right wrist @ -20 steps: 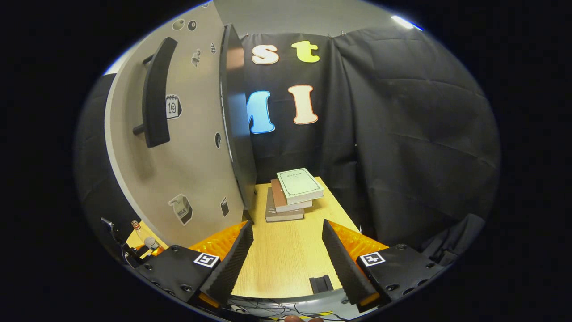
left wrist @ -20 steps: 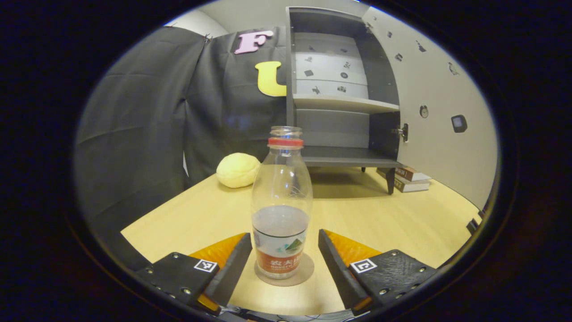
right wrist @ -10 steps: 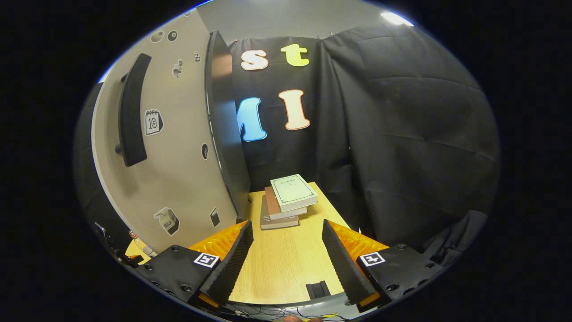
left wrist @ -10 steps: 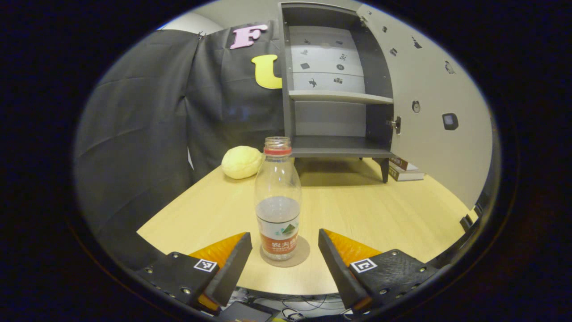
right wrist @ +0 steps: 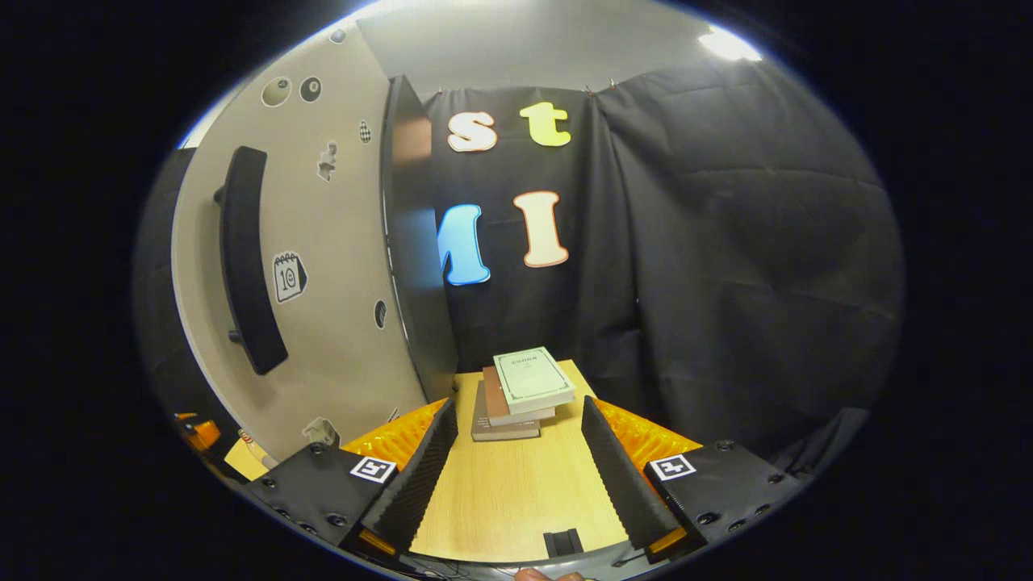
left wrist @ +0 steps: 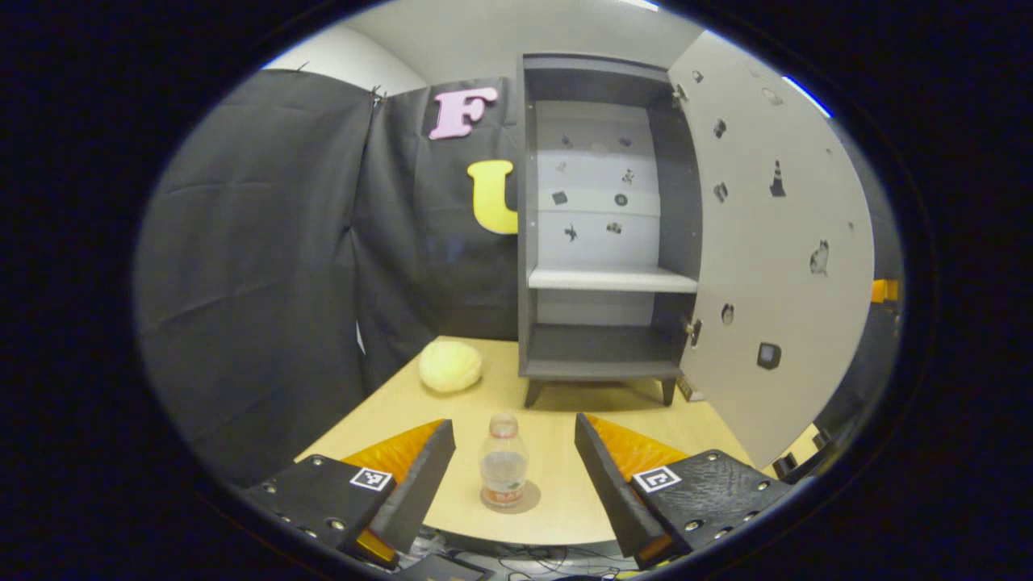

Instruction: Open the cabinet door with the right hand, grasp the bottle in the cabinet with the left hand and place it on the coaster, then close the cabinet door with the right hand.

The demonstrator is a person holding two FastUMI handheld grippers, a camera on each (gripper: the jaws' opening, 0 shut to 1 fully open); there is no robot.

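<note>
A clear bottle (left wrist: pixel 503 461) with a red neck ring and some water stands upright on a round coaster (left wrist: pixel 524 505) near the table's front edge. My left gripper (left wrist: pixel 514 476) is open and well back from the bottle, touching nothing. Behind the bottle stands the grey cabinet (left wrist: pixel 601 234), its shelves bare, with its pale door (left wrist: pixel 775 266) swung wide to the right. In the right gripper view the door's outer face (right wrist: pixel 323 266) with its dark handle (right wrist: pixel 246 258) rises at the left. My right gripper (right wrist: pixel 516 476) is open over the table, right of the door.
A yellow round lump (left wrist: pixel 450 365) lies on the wooden table (left wrist: pixel 565 484) left of the cabinet. A stack of books (right wrist: pixel 520 391) lies ahead of the right gripper, beside the cabinet. Black cloth walls close in the back and sides.
My left gripper has drawn back and up from the bottle, which now looks small and far. The right gripper has pulled back and risen a little beside the door.
</note>
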